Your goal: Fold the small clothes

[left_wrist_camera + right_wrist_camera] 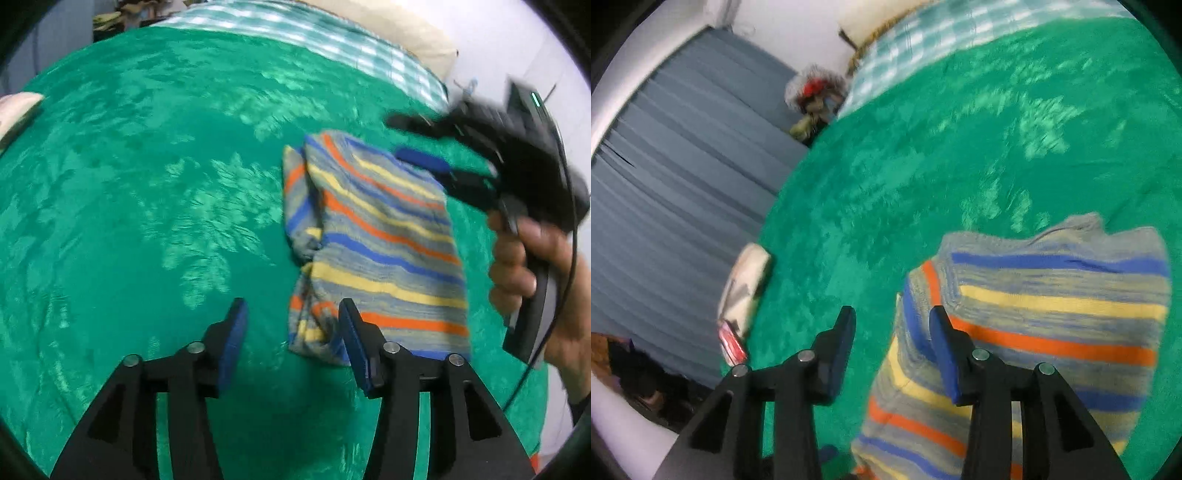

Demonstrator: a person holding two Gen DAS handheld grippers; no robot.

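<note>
A small striped garment (373, 243), grey with blue, orange and yellow bands, lies folded on the green blanket (147, 184). My left gripper (291, 310) is open and empty, just above the garment's near left corner. The right gripper (421, 140) shows blurred in the left wrist view, over the garment's far right edge, held by a hand (517, 266). In the right wrist view the right gripper (892, 317) is open and empty over the garment (1052, 314), its right finger above the cloth.
A checked green-and-white cloth (295, 29) and a cream pillow (406, 33) lie at the bed's far end. A pale folded item (746, 288) sits at the blanket's edge, by a blue-grey curtain (665, 203). Clutter (812, 99) sits beside the bed.
</note>
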